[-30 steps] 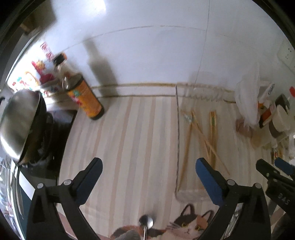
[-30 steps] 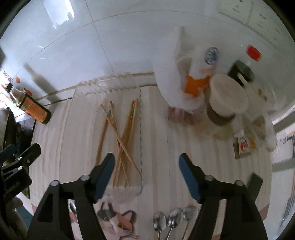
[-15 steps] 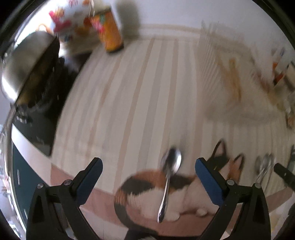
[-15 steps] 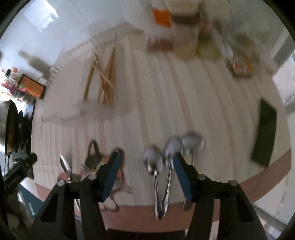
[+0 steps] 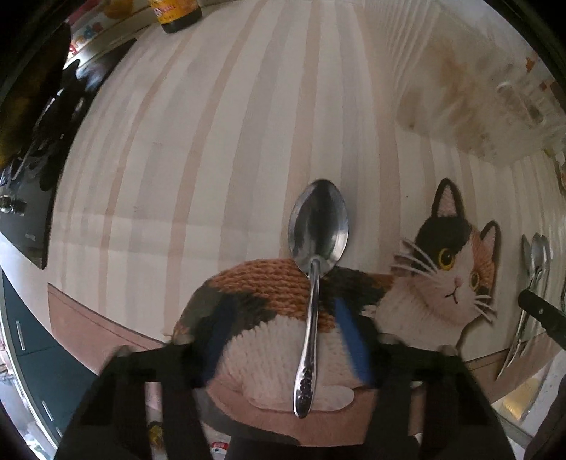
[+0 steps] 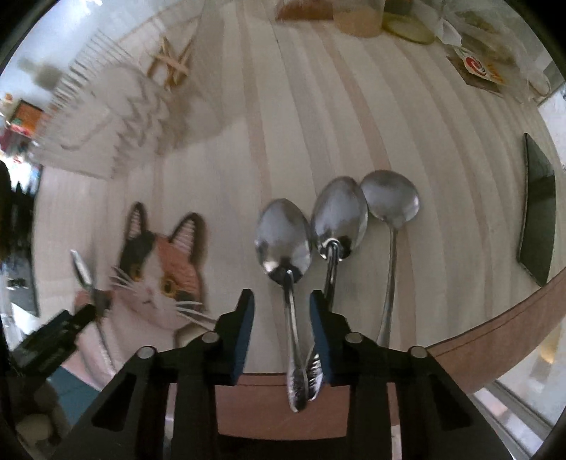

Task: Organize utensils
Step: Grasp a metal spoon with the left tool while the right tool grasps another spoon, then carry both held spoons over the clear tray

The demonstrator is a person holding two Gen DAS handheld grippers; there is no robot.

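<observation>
In the left wrist view a steel spoon [image 5: 316,254] lies on the cat picture [image 5: 449,269], its handle between the open fingers of my left gripper [image 5: 286,339]. In the right wrist view three steel spoons lie side by side; the left spoon [image 6: 283,233] has its handle between the fingers of my right gripper [image 6: 281,325], which is open but narrowed. The middle spoon [image 6: 339,219] and the right spoon [image 6: 391,201] lie beside it. A clear tray [image 6: 116,106] with wooden chopsticks [image 6: 173,63] sits far left.
A striped mat [image 5: 212,124] covers the counter. A brown bottle [image 5: 177,14] and a stove stand at the far left. A dark flat object [image 6: 537,208] lies at the right. Jars and packets [image 6: 357,21] stand at the back. The counter's front edge [image 6: 495,336] is close.
Both grippers have tilted down and come closer to the counter's front. The left now straddles the single spoon's handle; the right has narrowed around the left spoon's handle.
</observation>
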